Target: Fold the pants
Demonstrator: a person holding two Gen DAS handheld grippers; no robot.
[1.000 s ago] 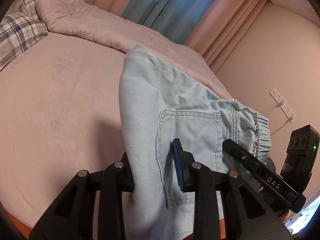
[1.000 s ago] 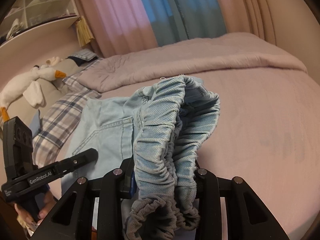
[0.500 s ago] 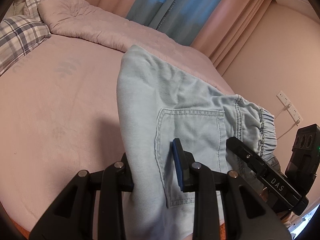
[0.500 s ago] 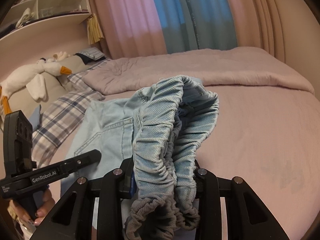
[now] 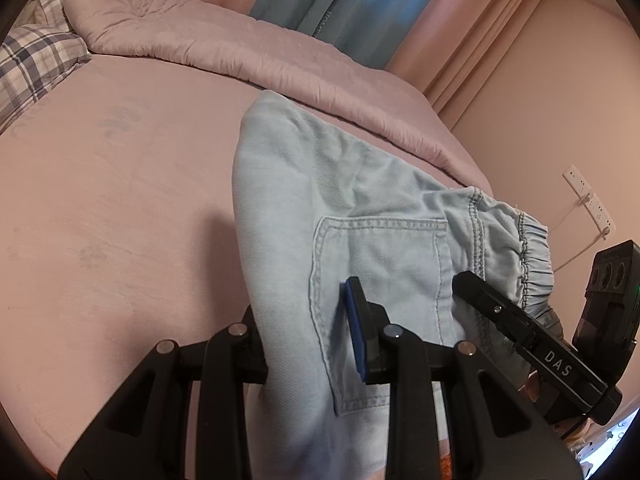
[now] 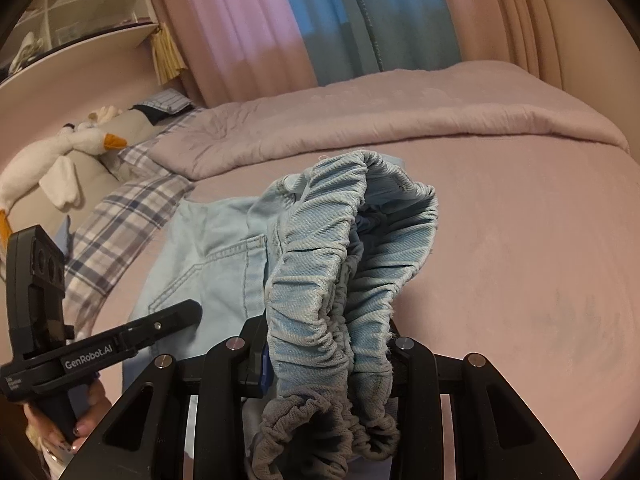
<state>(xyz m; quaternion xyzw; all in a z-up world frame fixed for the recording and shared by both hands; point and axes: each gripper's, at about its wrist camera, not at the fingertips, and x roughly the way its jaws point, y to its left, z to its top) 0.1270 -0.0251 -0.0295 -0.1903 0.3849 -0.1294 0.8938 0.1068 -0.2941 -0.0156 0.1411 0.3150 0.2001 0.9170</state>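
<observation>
Pale blue denim pants (image 5: 360,200) hang between my two grippers above a pink bed (image 5: 120,220). In the left wrist view my left gripper (image 5: 308,340) is shut on a fold of the cloth beside the back pocket (image 5: 380,264). The right wrist view shows my right gripper (image 6: 328,356) shut on the bunched elastic waistband (image 6: 320,264), which spills over its fingers. Each gripper shows in the other's view: the right gripper (image 5: 472,288) against the waistband edge, the left gripper (image 6: 188,312) held by a hand (image 6: 84,424). The legs hang out of sight below.
A folded pink duvet (image 6: 400,120) lies along the bed's far side. A plaid pillow (image 6: 120,232) and a white goose toy (image 6: 52,156) sit at the head end. Curtains (image 6: 340,20) hang behind, with a wall socket (image 5: 588,196) and cable on the right.
Both grippers have carried the pants forward over the bed and a little lower. Both grips stay unchanged.
</observation>
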